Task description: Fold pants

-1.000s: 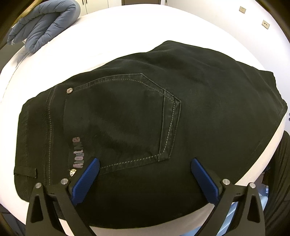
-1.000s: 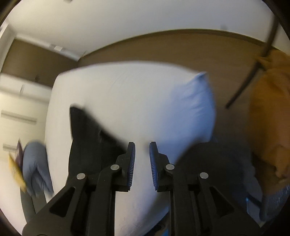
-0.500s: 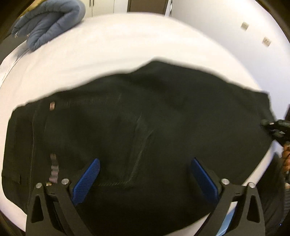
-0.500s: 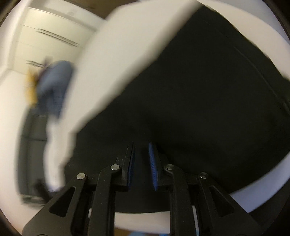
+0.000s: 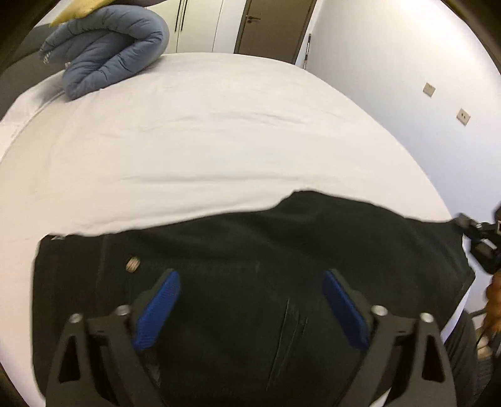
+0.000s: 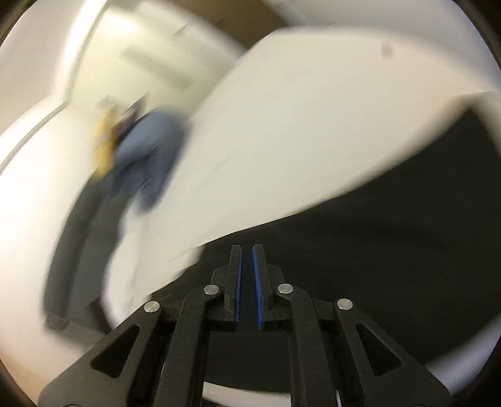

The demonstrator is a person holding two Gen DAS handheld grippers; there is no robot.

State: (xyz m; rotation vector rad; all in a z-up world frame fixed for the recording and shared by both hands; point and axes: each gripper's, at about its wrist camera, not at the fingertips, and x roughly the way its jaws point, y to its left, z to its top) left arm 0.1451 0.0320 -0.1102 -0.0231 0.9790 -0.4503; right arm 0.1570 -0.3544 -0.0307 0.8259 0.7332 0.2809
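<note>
Pants: one pair of black jeans (image 5: 250, 281) on the white bed (image 5: 203, 141), long axis left-right, under both grippers.
Left gripper (image 5: 250, 306): spread wide, empty, above the cloth.
Right gripper (image 6: 247, 275): nearly closed, nothing visibly pinched, at the right edge.
Bystander: one blue duvet (image 5: 106, 43).

- Pants (image 5: 250, 250): you have them lying flat on the near part of the bed (image 5: 203, 141).
- Rolled duvet (image 5: 106, 47): on the bed's far left corner, well apart from the pants.
- Door (image 5: 272, 28): beyond the bed's far edge.
- Wall sockets (image 5: 462, 116): far right of your bed.
</note>
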